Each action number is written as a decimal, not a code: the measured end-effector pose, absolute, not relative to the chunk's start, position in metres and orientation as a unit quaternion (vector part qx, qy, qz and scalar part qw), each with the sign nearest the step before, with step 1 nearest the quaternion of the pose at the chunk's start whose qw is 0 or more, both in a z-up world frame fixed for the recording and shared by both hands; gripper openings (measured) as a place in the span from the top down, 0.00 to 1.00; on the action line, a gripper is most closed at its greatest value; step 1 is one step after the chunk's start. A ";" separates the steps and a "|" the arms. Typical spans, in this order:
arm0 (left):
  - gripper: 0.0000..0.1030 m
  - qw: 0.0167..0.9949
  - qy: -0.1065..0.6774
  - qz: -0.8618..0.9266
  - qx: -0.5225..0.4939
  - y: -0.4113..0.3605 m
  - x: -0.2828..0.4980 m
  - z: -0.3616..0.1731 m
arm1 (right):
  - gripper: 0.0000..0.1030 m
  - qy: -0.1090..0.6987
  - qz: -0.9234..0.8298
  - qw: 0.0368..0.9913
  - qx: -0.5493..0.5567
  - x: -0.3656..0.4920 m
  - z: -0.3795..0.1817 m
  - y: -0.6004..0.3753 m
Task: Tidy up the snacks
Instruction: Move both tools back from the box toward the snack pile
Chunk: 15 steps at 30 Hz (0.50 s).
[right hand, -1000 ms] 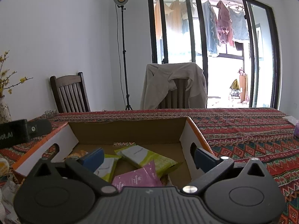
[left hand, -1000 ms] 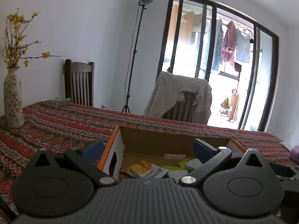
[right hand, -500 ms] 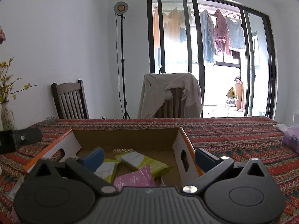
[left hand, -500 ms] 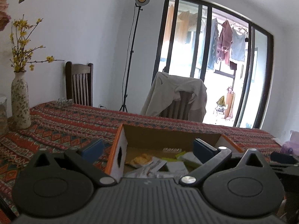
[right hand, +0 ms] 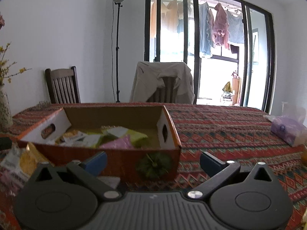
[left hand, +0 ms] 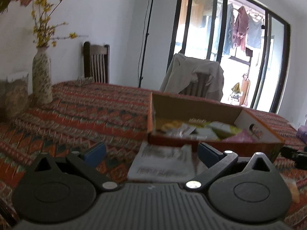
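Both grippers have pulled back from over the box (right hand: 107, 153) to the table in front of it, which suggests the last packet is dropped and another is wanted. The left gripper (left hand: 151, 150), jaws wide and empty, now hangs over a white packet (left hand: 163, 163) outside the box. The right gripper (right hand: 153, 160) is likewise wide and empty, and the snacks (right hand: 115, 140) lie inside as before.
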<state>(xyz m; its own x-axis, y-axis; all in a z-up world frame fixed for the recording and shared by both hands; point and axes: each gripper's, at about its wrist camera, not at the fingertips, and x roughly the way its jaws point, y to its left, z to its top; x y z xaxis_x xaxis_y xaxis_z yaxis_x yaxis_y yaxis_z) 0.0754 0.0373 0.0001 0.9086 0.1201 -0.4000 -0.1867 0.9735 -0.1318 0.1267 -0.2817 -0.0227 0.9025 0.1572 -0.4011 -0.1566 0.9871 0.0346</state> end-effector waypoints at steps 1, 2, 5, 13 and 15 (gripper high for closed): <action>0.00 0.972 0.204 0.081 -0.086 0.039 0.074 -0.003 | 0.00 0.209 0.081 0.975 0.000 0.124 -0.025 -0.283; 0.00 0.971 0.208 0.083 -0.090 0.041 0.073 -0.006 | 0.00 0.212 0.082 0.974 -0.002 0.122 -0.027 -0.284; 0.00 0.969 0.212 0.082 -0.097 0.045 0.070 -0.010 | 0.00 0.221 0.086 0.971 -0.011 0.115 -0.034 -0.285; 0.00 0.971 0.207 0.074 -0.099 0.043 0.064 -0.020 | 0.00 0.249 0.104 0.963 -0.010 0.106 -0.044 -0.292; 0.00 0.969 0.210 0.072 -0.103 0.044 0.065 -0.021 | 0.00 0.257 0.112 0.960 -0.004 0.105 -0.045 -0.295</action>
